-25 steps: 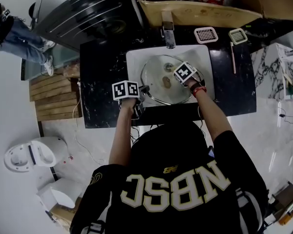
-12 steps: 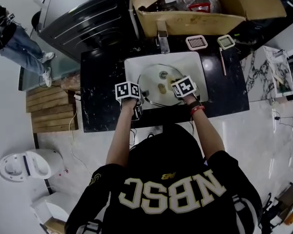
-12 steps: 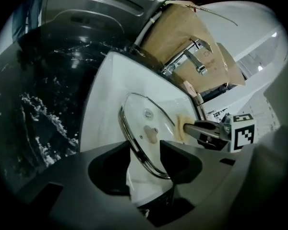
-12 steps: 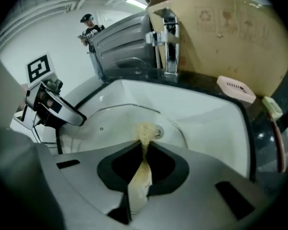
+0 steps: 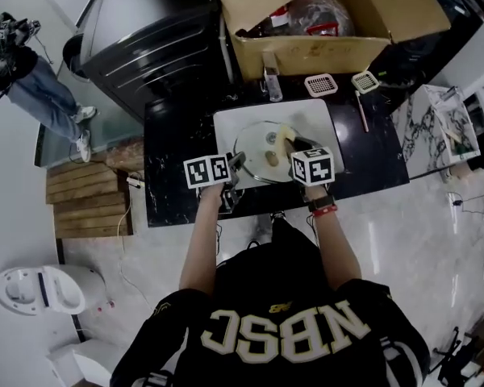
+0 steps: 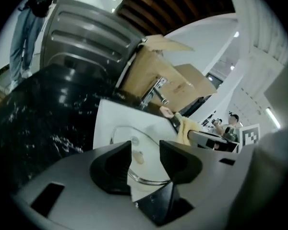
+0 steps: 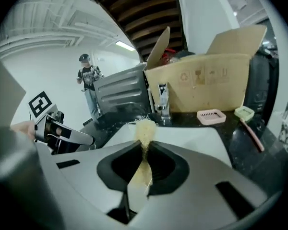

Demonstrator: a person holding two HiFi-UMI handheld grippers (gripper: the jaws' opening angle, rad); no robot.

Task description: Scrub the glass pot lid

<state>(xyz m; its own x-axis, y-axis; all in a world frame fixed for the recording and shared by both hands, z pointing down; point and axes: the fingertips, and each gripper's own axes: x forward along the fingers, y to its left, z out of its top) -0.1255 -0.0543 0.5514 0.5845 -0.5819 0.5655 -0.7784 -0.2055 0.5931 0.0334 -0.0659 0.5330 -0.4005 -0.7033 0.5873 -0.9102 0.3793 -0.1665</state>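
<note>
The glass pot lid (image 5: 255, 147) lies flat in the white sink (image 5: 226, 127); it also shows past the left jaws as the lid (image 6: 129, 138). My left gripper (image 5: 236, 163) hangs over the lid's near-left rim. Its jaws have just been opening and now stand open with nothing between them, as the left gripper (image 6: 145, 158) view shows. My right gripper (image 7: 145, 150) is shut on a yellow scrubbing pad (image 7: 145, 128). In the head view the right gripper (image 5: 295, 147) holds that pad (image 5: 286, 139) above the lid's right side, clear of the glass.
A faucet (image 5: 270, 77) stands behind the sink on the black counter (image 5: 173, 147). An open cardboard box (image 5: 323, 31) sits behind it. A pink grate (image 5: 321, 85), a green grate (image 5: 365, 81) and a pink brush (image 5: 360, 113) lie at the back right. A person (image 5: 24, 71) stands far left.
Both grippers have risen and drawn back toward the sink's front edge. The right one lifted the pad off the lid. The left one came away from the lid's rim.
</note>
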